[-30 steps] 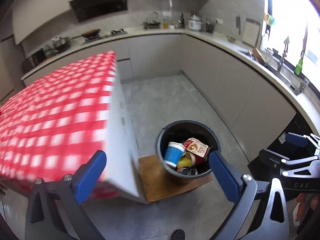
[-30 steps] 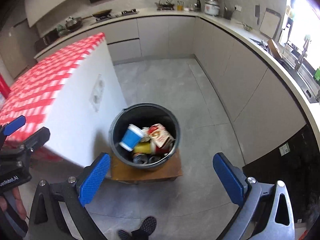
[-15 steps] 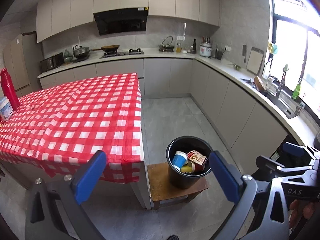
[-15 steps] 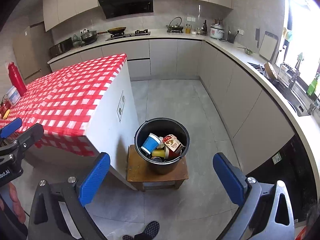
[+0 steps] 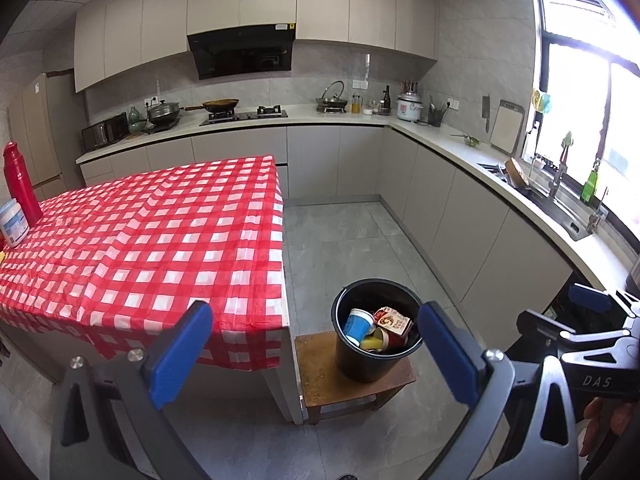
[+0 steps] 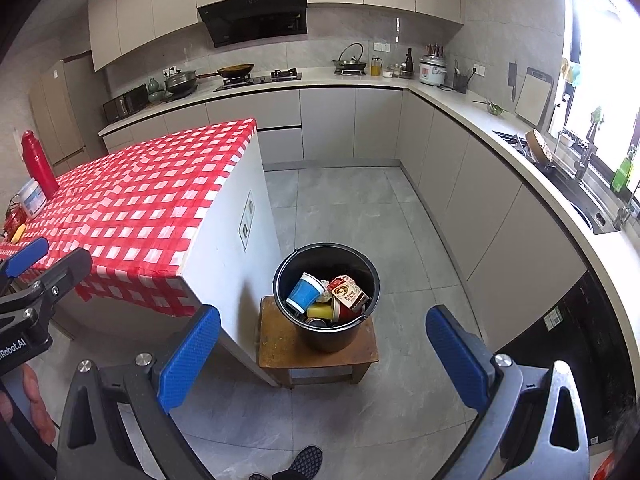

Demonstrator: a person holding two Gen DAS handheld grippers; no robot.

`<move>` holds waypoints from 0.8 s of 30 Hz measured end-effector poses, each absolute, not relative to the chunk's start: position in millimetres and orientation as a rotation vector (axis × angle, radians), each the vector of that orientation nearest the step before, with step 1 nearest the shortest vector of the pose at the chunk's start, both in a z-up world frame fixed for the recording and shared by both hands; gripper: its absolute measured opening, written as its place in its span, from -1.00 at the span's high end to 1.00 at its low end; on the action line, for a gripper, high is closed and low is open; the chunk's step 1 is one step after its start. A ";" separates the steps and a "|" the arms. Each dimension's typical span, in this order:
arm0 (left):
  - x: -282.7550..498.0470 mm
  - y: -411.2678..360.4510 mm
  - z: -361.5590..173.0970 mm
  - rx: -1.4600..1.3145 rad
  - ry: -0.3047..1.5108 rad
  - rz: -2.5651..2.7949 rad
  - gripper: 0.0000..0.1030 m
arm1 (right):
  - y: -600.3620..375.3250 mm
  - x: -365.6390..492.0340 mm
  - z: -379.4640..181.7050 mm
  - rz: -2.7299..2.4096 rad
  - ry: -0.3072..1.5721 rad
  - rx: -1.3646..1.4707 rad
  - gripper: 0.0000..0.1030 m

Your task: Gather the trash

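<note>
We are holding the left gripper (image 5: 316,356) and the right gripper (image 6: 322,358) with jaws wide apart and empty, well above the black bucket (image 6: 326,336), which is sitting on a wooden stool (image 6: 280,350) at 12 o'clock, just beside the checked worktop (image 5: 140,236). Inside it, a blue paper cup (image 6: 305,293), a carton (image 6: 348,291) and cans are lying loose. We are judging these light, thin-walled and crushable, best pinched gently across a rim or flat side.
</note>
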State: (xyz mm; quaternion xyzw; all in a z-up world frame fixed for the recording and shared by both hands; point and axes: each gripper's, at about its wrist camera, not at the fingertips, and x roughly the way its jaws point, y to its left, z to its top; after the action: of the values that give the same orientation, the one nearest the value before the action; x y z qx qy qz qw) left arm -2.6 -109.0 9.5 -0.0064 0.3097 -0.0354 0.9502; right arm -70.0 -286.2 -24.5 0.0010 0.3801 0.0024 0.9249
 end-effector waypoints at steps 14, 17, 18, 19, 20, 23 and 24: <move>-6.7 -108.3 13.3 -0.015 0.627 -0.066 -1.00 | -286.8 -68.3 -21.9 0.024 0.771 0.000 -1.00; -8.2 -107.5 14.7 -0.016 0.625 -0.066 -1.00 | -284.6 -69.2 -20.6 0.025 0.768 -0.005 -1.00; -7.7 -108.7 13.6 -0.015 0.626 -0.063 -1.00 | -283.9 -69.7 -19.9 0.025 0.766 -0.006 -1.00; -8.9 -108.3 14.8 -0.016 0.624 -0.064 -1.00 | -283.4 -69.9 -19.6 0.023 0.764 -0.008 -1.00; -9.4 -109.0 15.3 -0.015 0.622 -0.063 -1.00 | -283.5 -70.2 -19.2 0.024 0.763 -0.008 -1.00; -10.3 -110.3 17.3 -0.019 0.620 -0.063 -1.00 | -282.8 -70.3 -17.7 0.025 0.761 -0.011 -1.00; -10.3 -111.4 18.3 -0.019 0.619 -0.061 -1.00 | -282.4 -70.2 -17.5 0.026 0.760 -0.012 -1.00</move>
State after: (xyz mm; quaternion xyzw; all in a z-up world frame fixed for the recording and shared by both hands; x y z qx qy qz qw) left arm -10.3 -111.4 18.3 -0.0094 0.3044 -0.0301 0.9520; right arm -70.2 -282.4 -17.5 -0.0057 0.3710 0.0126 0.9285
